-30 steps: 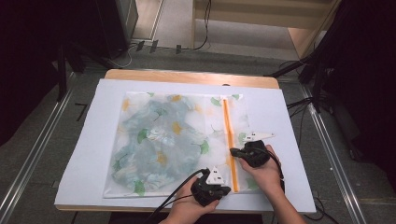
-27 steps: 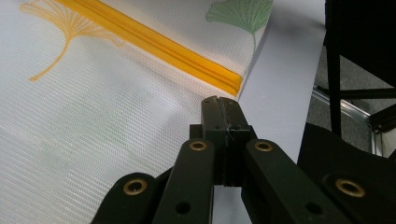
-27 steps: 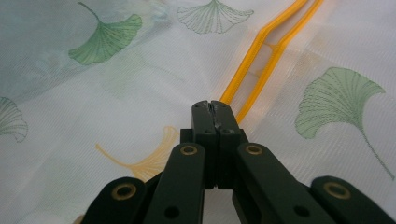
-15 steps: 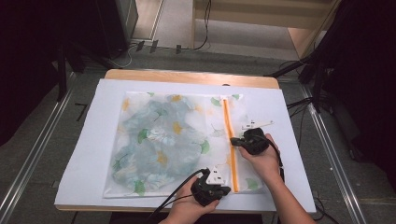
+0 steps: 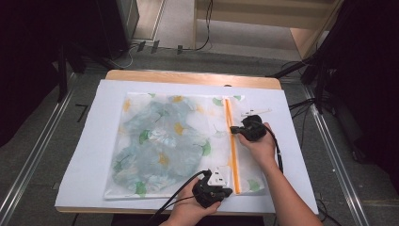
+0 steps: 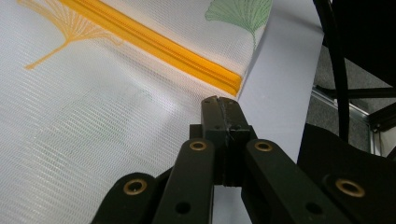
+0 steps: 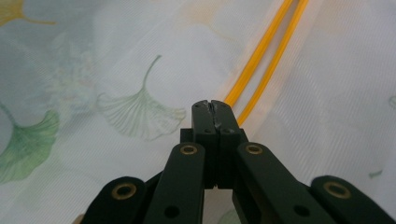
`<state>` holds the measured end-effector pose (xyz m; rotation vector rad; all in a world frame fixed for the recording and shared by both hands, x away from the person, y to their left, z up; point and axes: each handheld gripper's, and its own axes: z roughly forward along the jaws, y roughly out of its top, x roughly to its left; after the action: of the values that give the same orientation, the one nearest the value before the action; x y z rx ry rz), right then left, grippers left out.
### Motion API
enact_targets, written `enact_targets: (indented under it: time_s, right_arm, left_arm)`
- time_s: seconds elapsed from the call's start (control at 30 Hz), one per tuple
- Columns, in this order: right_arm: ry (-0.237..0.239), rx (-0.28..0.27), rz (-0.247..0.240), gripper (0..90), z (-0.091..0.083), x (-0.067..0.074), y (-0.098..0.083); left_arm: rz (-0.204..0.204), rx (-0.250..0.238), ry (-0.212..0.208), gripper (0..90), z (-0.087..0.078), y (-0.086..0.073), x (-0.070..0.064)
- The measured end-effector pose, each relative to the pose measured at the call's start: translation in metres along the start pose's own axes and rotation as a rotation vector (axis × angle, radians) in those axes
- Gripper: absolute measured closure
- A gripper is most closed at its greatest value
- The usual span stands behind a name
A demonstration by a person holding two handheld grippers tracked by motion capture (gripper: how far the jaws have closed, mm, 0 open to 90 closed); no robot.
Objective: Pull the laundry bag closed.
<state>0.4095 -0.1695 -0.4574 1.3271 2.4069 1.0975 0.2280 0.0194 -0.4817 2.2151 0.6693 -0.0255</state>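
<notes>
A white mesh bag [image 5: 164, 141] printed with ginkgo leaves lies flat on a white sheet [image 5: 103, 141]. Its orange zipper [image 5: 234, 160] runs along the right side. My left gripper [image 5: 229, 190] is shut at the bag's near edge, right by the zipper's end [image 6: 236, 86], pinching the mesh [image 6: 93, 116]. My right gripper [image 5: 233, 129] is shut on the zipper about halfway up, at the slider. In the right gripper view its tips [image 7: 211, 105] hide the pull, and beyond them the two orange zipper halves [image 7: 266, 46] lie apart.
The sheet covers a wooden table [image 5: 188, 77]. Metal floor rails [image 5: 37, 160] run along both sides, and cables lie on the floor at the back. Dark stands rise at the far right [image 5: 324, 70].
My right gripper has slid along the zipper toward the far side of the table. The left gripper and the bag have stayed in place.
</notes>
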Motion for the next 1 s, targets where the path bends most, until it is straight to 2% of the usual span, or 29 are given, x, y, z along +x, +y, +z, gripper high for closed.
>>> enact_targets:
  time_s: [0.27,0.43,0.63,1.0]
  right_arm:
    - [-0.025,-0.013,-0.010,90.0,0.010,-0.013,0.029]
    - [-0.042,-0.010,0.005,90.0,0.019,-0.020,0.044]
    - [-0.060,-0.011,0.059,90.0,0.034,-0.033,0.058]
    - [-0.110,-0.022,0.103,90.0,0.055,-0.049,0.088]
  left_arm:
    - [0.001,0.003,-0.006,90.0,0.000,0.000,0.001]
    - [0.000,0.003,-0.007,90.0,0.000,0.000,0.001]
    - [-0.001,0.000,-0.011,90.0,0.000,0.000,0.001]
    - [-0.012,0.003,-0.023,90.0,0.000,0.000,0.003]
